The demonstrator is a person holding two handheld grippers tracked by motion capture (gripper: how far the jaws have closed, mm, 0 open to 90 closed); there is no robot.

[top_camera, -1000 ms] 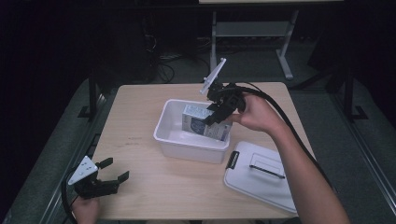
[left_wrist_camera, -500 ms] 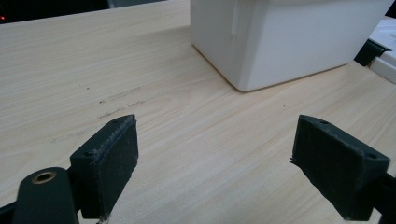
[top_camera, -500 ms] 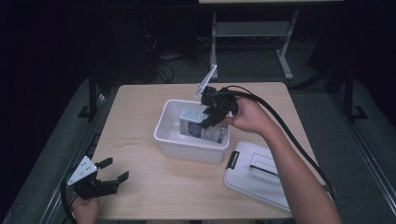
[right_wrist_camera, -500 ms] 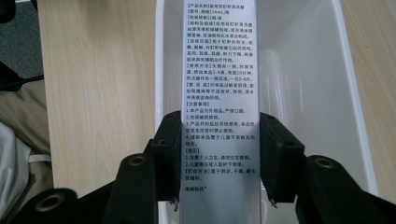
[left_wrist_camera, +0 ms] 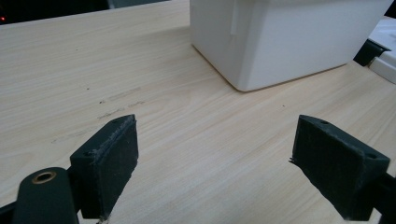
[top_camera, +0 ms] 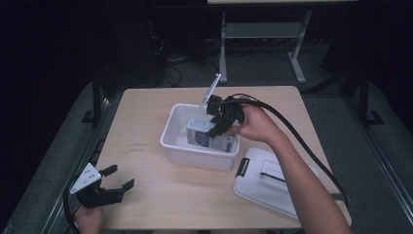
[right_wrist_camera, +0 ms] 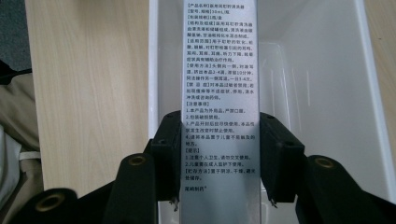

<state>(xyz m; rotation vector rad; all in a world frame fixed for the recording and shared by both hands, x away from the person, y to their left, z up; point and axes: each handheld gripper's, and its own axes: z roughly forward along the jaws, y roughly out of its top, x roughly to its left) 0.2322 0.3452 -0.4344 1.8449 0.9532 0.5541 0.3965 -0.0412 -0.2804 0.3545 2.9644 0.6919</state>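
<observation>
A: What was the left gripper (top_camera: 118, 181) doing at that point?

B: It sat low at the near left corner of the wooden table (top_camera: 146, 122), held in a hand (top_camera: 88, 218). Its jaws stood wide apart with nothing between them, only bare tabletop. Ahead of it and to its right stood the white plastic bin (left_wrist_camera: 280, 42), well apart from its jaws.

A: And further right?

B: The right gripper (top_camera: 217, 127) reached down into that bin (top_camera: 178, 146), gripped by the person's right hand (top_camera: 255, 126). Its jaws were closed on a slim carton (right_wrist_camera: 219, 93), one pad pressed to each narrow side. The face turned to the right gripper view carried lines of small printed text.

A: Where was the carton relative to that gripper?

B: It ran straight out from between the jaws, over the bin's interior (right_wrist_camera: 317, 93). From above, the carton (top_camera: 202, 135) was inside the bin, toward its right end; whether it touched the floor I could not tell.

A: Anything to the right of that?

B: The bin's white lid (top_camera: 272, 183) with a black latch lay flat on the table, just beside the bin.
</observation>
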